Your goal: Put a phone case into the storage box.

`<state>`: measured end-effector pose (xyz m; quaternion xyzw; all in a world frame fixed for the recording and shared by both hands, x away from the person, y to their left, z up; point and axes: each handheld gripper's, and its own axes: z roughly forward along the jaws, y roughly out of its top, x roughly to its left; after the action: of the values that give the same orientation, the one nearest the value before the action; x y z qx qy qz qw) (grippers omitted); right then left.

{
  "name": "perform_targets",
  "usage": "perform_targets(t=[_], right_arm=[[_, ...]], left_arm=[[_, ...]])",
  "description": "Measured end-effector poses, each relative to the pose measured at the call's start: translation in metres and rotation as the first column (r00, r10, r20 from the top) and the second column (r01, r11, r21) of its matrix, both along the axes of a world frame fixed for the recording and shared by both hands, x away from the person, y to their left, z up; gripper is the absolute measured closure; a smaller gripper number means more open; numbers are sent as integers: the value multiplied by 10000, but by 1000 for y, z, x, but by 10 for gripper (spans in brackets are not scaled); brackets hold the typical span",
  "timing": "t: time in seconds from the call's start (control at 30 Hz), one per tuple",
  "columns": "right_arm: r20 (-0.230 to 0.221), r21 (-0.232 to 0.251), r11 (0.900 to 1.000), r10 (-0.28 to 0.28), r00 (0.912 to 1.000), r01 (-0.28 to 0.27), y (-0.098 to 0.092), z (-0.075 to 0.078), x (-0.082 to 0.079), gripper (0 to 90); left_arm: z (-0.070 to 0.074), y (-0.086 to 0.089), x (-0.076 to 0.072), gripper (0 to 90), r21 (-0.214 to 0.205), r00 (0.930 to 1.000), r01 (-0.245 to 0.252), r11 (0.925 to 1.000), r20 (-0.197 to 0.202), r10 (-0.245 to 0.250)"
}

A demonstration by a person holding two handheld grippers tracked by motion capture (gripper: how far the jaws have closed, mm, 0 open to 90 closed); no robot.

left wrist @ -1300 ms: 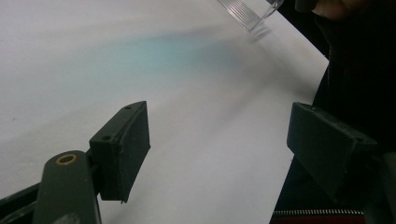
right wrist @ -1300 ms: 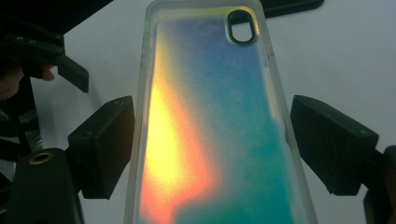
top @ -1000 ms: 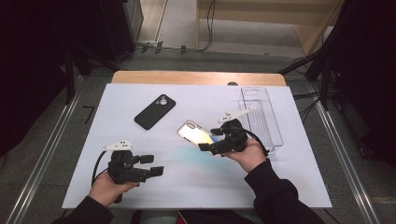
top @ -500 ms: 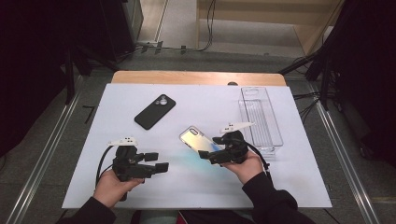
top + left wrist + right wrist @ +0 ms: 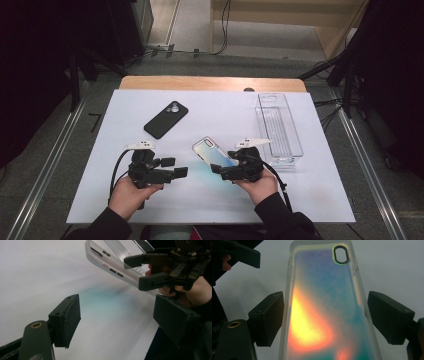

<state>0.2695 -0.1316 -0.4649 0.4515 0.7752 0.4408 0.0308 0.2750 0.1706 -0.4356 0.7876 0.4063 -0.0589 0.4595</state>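
An iridescent phone case (image 5: 324,305) is pinched by the right gripper (image 5: 220,169), lifted off the table (image 5: 310,200). The left gripper (image 5: 181,170) is held nearby, jaws spread, nothing between them.

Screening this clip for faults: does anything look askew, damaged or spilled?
Nothing stands out. The iridescent phone case sits between the jaws of the right gripper, tilted off the white mat, apparently intact. The black phone lies flat, and the clear tray sits upright. No spill shows.
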Motion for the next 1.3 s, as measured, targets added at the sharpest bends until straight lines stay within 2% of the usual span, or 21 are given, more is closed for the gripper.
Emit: perform_targets(t=[0.03,0.13,0.33,0.53,0.63,0.73,0.8,0.9,0.93,0.97,1.07,1.2,1.3], right_arm=[[-44,38,10000,-68,10000,68,0,-1,0,152],[-78,87,9997,-226,9997,227,0,-3,-1,152],[-196,117,9988,-471,9987,473,4,-9,1,152],[-162,122,9969,-776,9968,778,9,-12,1,152],[-97,107,9951,-986,9951,987,11,-13,-2,152],[-394,461,9920,-1161,9924,1179,15,-18,-4,152],[-437,511,9912,-1199,9918,1221,17,-19,-4,152],[-392,607,9886,-1357,9900,1379,20,-19,-5,152],[-299,688,9846,-1589,9868,1606,20,-18,-6,152],[-299,688,9846,-1589,9868,1606,20,-18,-6,152],[-277,767,9816,-1734,9845,1750,21,-19,-10,152],[-541,1239,9734,-1874,9808,1929,20,-22,-11,152],[-563,1537,9680,-1919,9798,1985,21,-23,-12,151]], left_arm=[[0,-2,0,226,162,9999,-10,9999,100,9],[0,-5,2,227,241,10000,28,9997,72,-30],[-3,-13,11,227,122,9992,-54,9999,-394,59],[-2,-19,19,227,-52,9970,-400,9992,-658,396],[-2,-20,20,227,-120,9965,-534,9985,-645,526],[-1,-24,24,227,-55,9954,-674,9977,-692,669],[0,-25,25,227,-125,9951,-735,9972,-671,725],[1,-26,29,226,-128,9946,-832,9965,-638,822],[2,-28,31,227,-35,9948,-927,9957,-428,925],[2,-28,31,227,-35,9948,-927,9957,-428,925],[3,-30,35,227,-157,9934,-978,9951,-613,967],[3,-34,42,227,-268,9914,-1093,9937,-749,1070],[4,-34,45,227,-341,9909,-1139,9929,-765,1111]])
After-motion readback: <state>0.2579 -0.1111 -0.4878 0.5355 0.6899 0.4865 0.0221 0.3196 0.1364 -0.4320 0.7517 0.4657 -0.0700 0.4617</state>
